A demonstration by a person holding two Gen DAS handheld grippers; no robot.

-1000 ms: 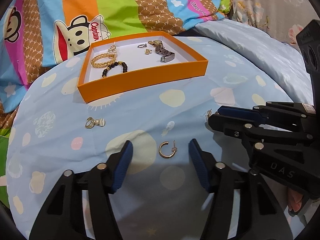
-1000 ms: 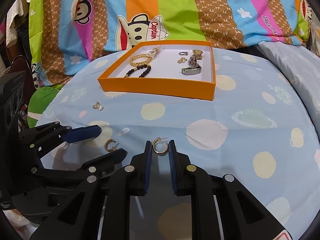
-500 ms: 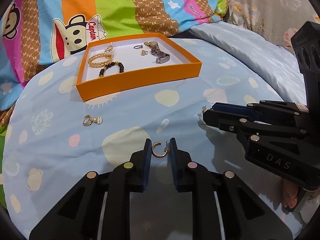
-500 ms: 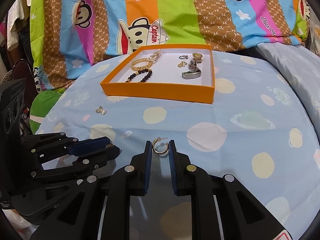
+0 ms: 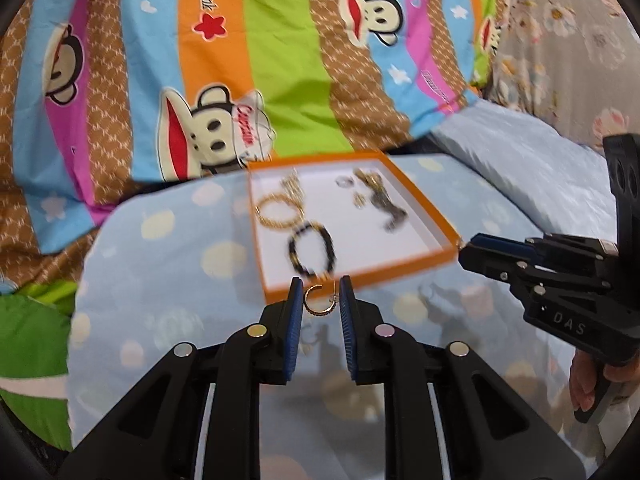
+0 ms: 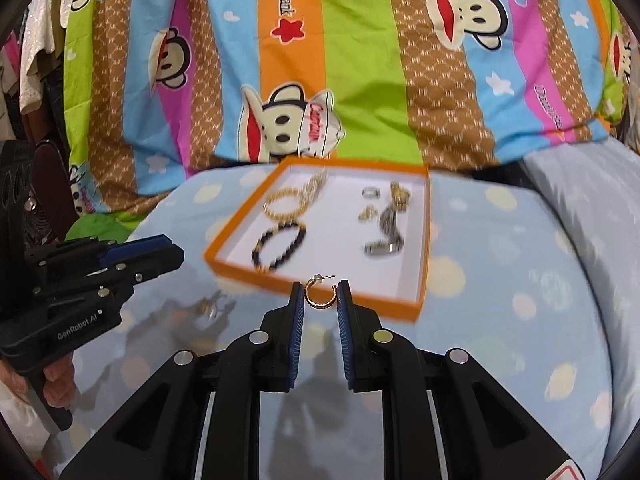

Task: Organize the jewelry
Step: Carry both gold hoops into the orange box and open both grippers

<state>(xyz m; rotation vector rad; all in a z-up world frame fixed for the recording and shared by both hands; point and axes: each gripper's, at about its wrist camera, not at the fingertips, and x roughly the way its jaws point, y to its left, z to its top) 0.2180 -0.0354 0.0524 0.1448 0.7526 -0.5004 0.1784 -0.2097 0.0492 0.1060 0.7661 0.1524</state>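
Observation:
My left gripper [image 5: 320, 294] is shut on a gold hoop earring [image 5: 318, 302] and holds it above the blue bedcover, just in front of the orange tray [image 5: 360, 278]. My right gripper [image 6: 320, 294] is shut on a second gold hoop earring [image 6: 319, 298], also lifted near the tray's [image 6: 320, 286] front wall. Inside the tray lie a gold chain bracelet [image 6: 282, 204], a black bead bracelet [image 6: 278, 246], a watch [image 6: 386, 236], a ring [image 6: 370, 192] and a small gold piece [image 6: 366, 213]. Each gripper shows at the side of the other's view.
A small gold and white piece [image 6: 212, 306] lies on the spotted blue cover left of the tray. A striped cartoon quilt [image 6: 320, 60] rises behind the tray. A pale blue pillow [image 5: 520, 160] and floral fabric [image 5: 568, 32] lie at the right.
The left gripper closed on the hoop earring that lay on the cover. Both grippers then lifted their earrings and moved toward the orange tray.

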